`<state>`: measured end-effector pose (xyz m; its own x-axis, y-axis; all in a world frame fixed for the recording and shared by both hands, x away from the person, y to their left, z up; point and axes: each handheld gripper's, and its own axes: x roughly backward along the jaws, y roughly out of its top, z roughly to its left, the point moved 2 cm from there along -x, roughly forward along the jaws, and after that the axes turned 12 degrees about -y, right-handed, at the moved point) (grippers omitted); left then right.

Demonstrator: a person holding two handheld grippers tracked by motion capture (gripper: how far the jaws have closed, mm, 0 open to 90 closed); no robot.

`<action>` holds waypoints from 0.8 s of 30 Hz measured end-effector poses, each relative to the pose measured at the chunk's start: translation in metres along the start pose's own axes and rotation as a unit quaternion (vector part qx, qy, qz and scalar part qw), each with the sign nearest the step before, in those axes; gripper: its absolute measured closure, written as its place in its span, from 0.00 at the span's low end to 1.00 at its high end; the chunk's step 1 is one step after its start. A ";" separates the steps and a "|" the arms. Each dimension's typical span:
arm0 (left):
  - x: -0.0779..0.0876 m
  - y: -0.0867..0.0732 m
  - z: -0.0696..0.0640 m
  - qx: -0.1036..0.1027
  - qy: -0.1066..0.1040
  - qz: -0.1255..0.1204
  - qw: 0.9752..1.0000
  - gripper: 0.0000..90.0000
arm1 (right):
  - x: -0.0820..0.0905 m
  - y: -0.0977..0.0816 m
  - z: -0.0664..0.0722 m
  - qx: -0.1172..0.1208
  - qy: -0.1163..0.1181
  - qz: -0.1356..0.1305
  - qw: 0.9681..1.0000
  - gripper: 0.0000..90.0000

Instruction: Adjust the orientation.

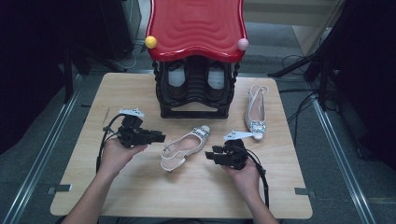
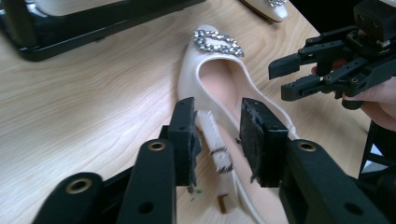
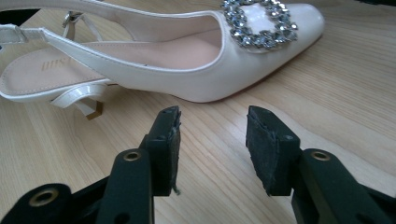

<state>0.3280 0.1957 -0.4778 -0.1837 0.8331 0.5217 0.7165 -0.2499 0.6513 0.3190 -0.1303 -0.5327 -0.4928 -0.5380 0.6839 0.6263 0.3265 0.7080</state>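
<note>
While the near shoe [image 1: 184, 147] lies on its side in the middle of the surface [image 1: 140, 186], heel toward the person and jewelled buckle [image 2: 218, 43] pointing to the rack, both claws are closing in on it from either flank. The left claw [image 1: 159, 137] hangs over the heel end: in the left gripper view its jaws stand partly apart with the slingback strap [image 2: 217, 149] and its small clasp between them, the pads not yet pressing. The right claw [image 1: 211, 156] sits low beside the toe half, jaws partly apart with nothing between them and bare wood underneath, the shoe just ahead of its tips.

This looks like the approach to a pick-up, probably to set the shoe into the black shoe rack [image 1: 195, 91] under its red top [image 1: 196, 25], where another pair already sits. Next the left claw needs to settle on something firmer than the thin strap, or close carefully on it, while the right claw moves in to the toe or side wall.

A second matching shoe [image 1: 256, 112] lies well apart at the right, beyond the right claw. The rack's low front bar stands just behind the shoe and could catch the toe on the way in.
</note>
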 end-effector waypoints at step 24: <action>-0.022 -0.043 -0.004 0.016 -0.004 0.028 0.999 0.94 | -0.034 0.014 0.016 0.022 0.028 0.025 0.999 0.97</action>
<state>0.2983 0.1858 -0.5154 -0.1369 0.8224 0.5522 0.7466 -0.2807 0.6032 0.3350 -0.0943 -0.5432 -0.4258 -0.5624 0.7087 0.6211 0.3879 0.6810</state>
